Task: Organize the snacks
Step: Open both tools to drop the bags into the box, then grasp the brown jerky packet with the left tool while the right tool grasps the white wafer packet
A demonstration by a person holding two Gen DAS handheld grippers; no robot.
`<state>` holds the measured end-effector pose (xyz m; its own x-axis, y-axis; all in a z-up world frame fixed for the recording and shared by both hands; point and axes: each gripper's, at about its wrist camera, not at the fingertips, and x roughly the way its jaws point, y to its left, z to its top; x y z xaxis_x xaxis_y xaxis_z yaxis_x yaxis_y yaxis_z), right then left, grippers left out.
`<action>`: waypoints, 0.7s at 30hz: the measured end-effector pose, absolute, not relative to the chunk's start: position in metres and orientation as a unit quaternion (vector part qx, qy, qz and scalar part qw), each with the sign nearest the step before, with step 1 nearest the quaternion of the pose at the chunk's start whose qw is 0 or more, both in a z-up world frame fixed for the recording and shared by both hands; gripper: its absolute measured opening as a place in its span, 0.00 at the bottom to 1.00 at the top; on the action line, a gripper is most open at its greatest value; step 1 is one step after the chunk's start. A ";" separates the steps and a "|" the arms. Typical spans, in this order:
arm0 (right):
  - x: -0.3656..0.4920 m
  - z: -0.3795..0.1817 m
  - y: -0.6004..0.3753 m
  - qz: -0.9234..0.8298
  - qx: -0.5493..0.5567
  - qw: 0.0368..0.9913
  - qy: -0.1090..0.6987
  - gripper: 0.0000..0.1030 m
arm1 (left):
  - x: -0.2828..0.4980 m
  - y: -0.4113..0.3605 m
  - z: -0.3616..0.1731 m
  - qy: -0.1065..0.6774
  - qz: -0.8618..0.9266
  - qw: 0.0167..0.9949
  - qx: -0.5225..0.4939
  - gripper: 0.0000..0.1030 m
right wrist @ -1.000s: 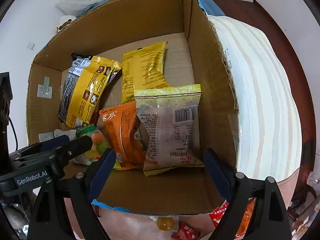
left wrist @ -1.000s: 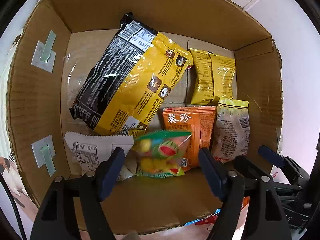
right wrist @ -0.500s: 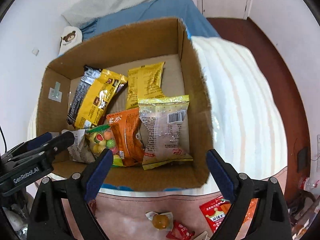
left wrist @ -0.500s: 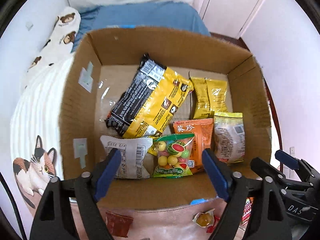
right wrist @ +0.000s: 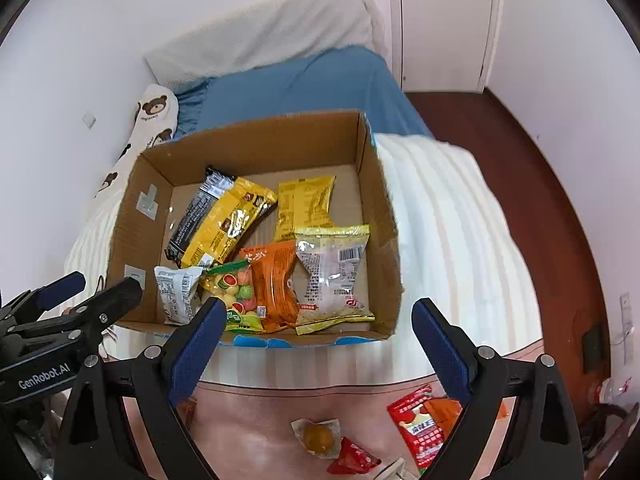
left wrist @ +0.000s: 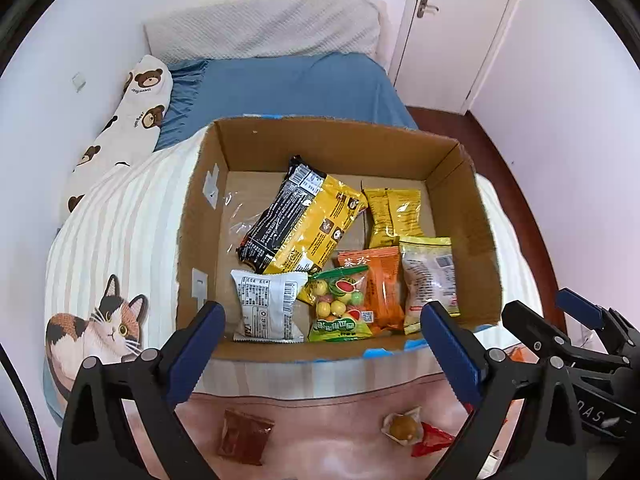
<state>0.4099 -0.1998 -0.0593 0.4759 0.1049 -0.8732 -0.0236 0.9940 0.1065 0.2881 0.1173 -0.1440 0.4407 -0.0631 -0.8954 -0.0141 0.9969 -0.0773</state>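
A cardboard box (left wrist: 460,208) sits on a bed (left wrist: 288,84), resting on a white striped blanket (left wrist: 120,220) with a cat picture at its left edge. Inside the box lie several snack packs. A large black and yellow bag (left wrist: 300,224) lies slanted across the middle of the floor. To its right, toward the far wall, is a yellow packet (left wrist: 394,210). Along the near wall, from left to right, sit a white packet (left wrist: 266,306), a clear bag of coloured candy (left wrist: 340,304), an orange packet (left wrist: 380,284) and a pale packet with a yellow top (left wrist: 430,276); the candy bag overlaps the orange packet.

The left hand-held gripper (left wrist: 322,354) hovers above the near edge of the box, its jaws opening wide with nothing between them. The right hand-held gripper (right wrist: 318,346) hangs just to its right, jaws spread wide and empty.

On the pink cover (right wrist: 256,420) nearer than the box, loose snacks remain: a dark red packet (left wrist: 244,436) at the left, a round wrapped sweet (right wrist: 318,436) in the middle with a small red wrapper (right wrist: 354,458) touching it, and a red packet (right wrist: 420,420) at the right.
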 end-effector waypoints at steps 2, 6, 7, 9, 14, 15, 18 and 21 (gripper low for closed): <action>0.401 -0.050 -0.198 0.040 0.037 0.865 0.499 0.93 | 0.280 0.117 -0.137 0.521 -0.012 0.853 -0.033 0.97; 0.386 -0.035 -0.196 0.041 0.035 0.874 0.483 0.93 | 0.266 0.118 -0.126 0.508 -0.011 0.861 -0.033 0.97; 0.381 -0.032 -0.195 0.041 0.035 0.876 0.479 0.93 | 0.262 0.119 -0.123 0.504 -0.011 0.863 -0.034 0.97; 0.372 -0.027 -0.194 0.043 0.038 0.879 0.473 0.93 | 0.254 0.120 -0.117 0.496 -0.011 0.867 -0.031 0.97; 0.353 -0.017 -0.192 0.042 0.050 0.886 0.459 0.93 | 0.239 0.122 -0.109 0.489 -0.016 0.872 -0.028 0.97; 0.350 -0.016 -0.192 0.041 0.052 0.887 0.457 0.93 | 0.236 0.123 -0.107 0.487 -0.018 0.873 -0.028 0.97; 0.341 -0.013 -0.192 0.041 0.061 0.888 0.453 0.93 | 0.229 0.125 -0.104 0.485 -0.021 0.874 -0.027 0.97; 0.333 -0.018 -0.199 0.046 0.089 0.882 0.460 0.94 | 0.223 0.128 -0.105 0.481 -0.027 0.876 -0.036 0.97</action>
<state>0.3327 -0.1994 -0.0182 0.5721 0.1638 -0.8036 0.0001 0.9798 0.1998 0.2229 0.1281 -0.1048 0.5357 -0.0825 -0.8404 0.0136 0.9959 -0.0891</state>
